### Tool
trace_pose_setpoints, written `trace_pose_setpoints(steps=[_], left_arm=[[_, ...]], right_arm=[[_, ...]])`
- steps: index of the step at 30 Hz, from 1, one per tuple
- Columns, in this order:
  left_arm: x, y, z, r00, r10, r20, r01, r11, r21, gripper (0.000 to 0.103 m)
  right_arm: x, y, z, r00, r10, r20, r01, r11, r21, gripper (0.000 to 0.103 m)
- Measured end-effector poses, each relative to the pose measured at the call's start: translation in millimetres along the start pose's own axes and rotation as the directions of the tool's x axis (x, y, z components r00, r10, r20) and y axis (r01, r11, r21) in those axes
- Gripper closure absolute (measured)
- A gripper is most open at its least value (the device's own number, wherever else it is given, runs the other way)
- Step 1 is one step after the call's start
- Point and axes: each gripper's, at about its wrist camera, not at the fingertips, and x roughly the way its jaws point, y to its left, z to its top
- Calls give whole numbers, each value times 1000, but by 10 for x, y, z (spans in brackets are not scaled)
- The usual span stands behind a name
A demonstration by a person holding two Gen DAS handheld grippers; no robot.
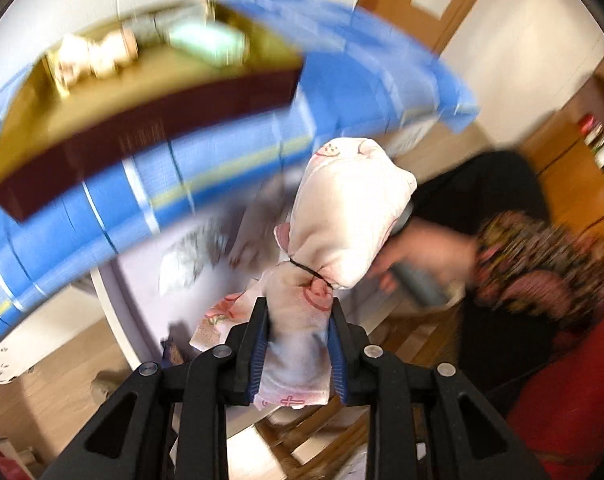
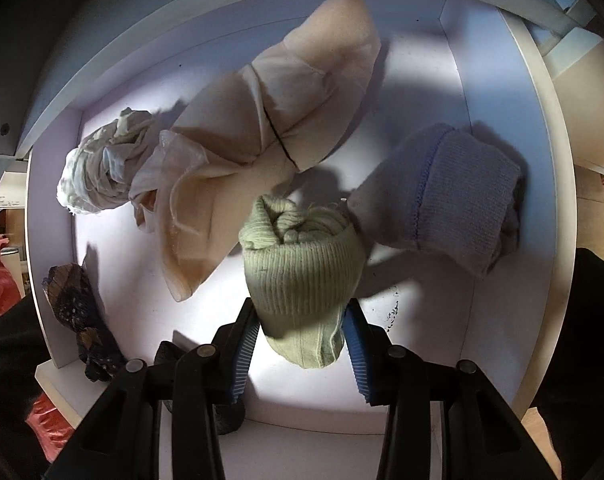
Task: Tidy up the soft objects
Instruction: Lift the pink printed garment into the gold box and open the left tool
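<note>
Sorting under way: one bundle held aloft, one roll gripped in the drawer, several pieces already lying there.

The left gripper (image 1: 298, 344) is clamped on a cream towel bundle (image 1: 342, 220) tied with a black band, held in the air above the white drawer (image 1: 142, 248), near the blue-covered table (image 1: 222, 168). The right gripper (image 2: 302, 348) has its blue pads against a green knit roll (image 2: 302, 268) low in the drawer. Beside it lie a white cloth (image 2: 94, 176), a beige bundle (image 2: 270, 120) and a lavender knit roll (image 2: 454, 196); both held pieces apparently still need placing.
</note>
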Motion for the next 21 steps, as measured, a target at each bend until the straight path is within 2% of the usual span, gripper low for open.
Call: trace_pose_setpoints(steps=[2, 6, 10, 12, 16, 21], left_arm=[[-271, 24, 181, 997, -31, 72, 34, 999, -35, 76], [-567, 207, 503, 984, -44, 175, 68, 989, -133, 76], [-784, 482, 853, 967, 29, 252, 35, 968, -247, 76], [-810, 635, 990, 962, 66, 265, 18, 953, -304, 76], [-747, 989, 1224, 957, 150, 250, -30, 904, -427, 76], [-623, 1281, 1351, 951, 227, 208, -92, 854, -512, 76]], right_arm=[[8, 11, 2, 1000, -1, -1, 1, 1000, 0, 60], [9, 14, 2, 1000, 0, -1, 0, 1000, 0, 60], [11, 21, 4, 1000, -1, -2, 1, 1000, 0, 60], [12, 21, 5, 1000, 0, -2, 0, 1000, 0, 60], [14, 13, 4, 1000, 6, -4, -6, 1000, 7, 60], [5, -33, 21, 1000, 10, -7, -10, 1000, 11, 60]])
